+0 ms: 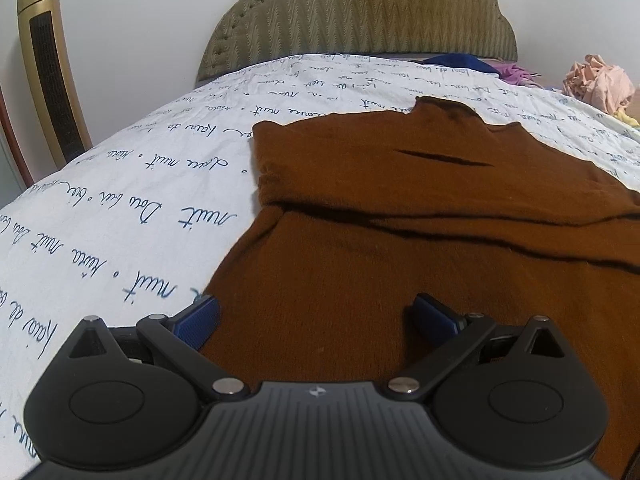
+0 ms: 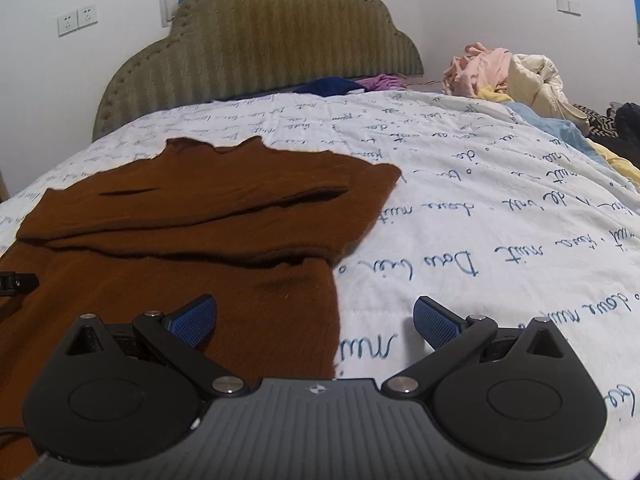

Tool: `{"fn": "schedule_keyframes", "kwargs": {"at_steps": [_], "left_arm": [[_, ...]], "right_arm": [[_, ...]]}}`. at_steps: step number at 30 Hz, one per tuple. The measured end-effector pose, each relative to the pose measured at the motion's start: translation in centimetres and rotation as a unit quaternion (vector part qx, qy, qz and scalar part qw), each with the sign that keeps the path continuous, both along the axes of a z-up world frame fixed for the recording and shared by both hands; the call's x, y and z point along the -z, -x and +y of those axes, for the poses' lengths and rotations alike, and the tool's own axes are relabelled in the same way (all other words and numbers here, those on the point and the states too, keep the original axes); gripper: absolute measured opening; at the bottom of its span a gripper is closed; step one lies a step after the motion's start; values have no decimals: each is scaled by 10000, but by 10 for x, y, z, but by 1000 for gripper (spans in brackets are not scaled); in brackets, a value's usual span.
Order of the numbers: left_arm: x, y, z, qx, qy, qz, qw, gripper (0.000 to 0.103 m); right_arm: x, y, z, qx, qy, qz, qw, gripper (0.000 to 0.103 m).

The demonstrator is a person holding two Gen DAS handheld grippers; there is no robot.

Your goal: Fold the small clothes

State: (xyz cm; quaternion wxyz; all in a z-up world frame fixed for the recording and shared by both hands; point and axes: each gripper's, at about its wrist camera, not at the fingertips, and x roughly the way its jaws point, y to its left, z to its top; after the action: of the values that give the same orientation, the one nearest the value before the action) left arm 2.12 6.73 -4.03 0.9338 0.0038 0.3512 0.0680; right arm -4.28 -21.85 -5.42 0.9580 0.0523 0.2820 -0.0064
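Left wrist view: both hand-held grippers [image 1: 316,320] [image 2: 316,318] low over brown sweater [image 1: 400,220], jaws apart, empty.

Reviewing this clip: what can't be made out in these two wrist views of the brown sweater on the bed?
- Brown sweater hem: hidden in both wrist views behind the open left hand-held gripper and open right hand-held gripper.
- Its right shoulder: cut off by the left view's right edge.
- Sleeve cuffs: folded across the chest, ends indistinct.
- Clothes pile by the headboard: too small and crumpled to tell garments apart.
- Quilt script: blurred far away.
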Motion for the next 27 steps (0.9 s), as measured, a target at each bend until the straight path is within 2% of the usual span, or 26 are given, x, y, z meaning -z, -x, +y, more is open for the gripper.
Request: {"fn": "schedule_keyframes", "kwargs": {"at_steps": [5,9,18,23,27], "left_arm": [[3,9,0,72,-18,-70,9999,103],[5,9,0,67,-37,-88,9999,103],[1,13,0,51,-26,-77,10000,103],[-9,25,4,125,206,-97,9997,103],[-8,33,3,214,247,-15,9995,103]], "right_arm": [[2,9,7,-8,132,175,9998,103],[-3,17,6,28,-181,199,9996,103],[-8,45,28,-632,-699,120,9955,103],[-17,52,23,-407,-68,99,9991,102],[-19,55,12,-235,371,148,9989,103]]}}
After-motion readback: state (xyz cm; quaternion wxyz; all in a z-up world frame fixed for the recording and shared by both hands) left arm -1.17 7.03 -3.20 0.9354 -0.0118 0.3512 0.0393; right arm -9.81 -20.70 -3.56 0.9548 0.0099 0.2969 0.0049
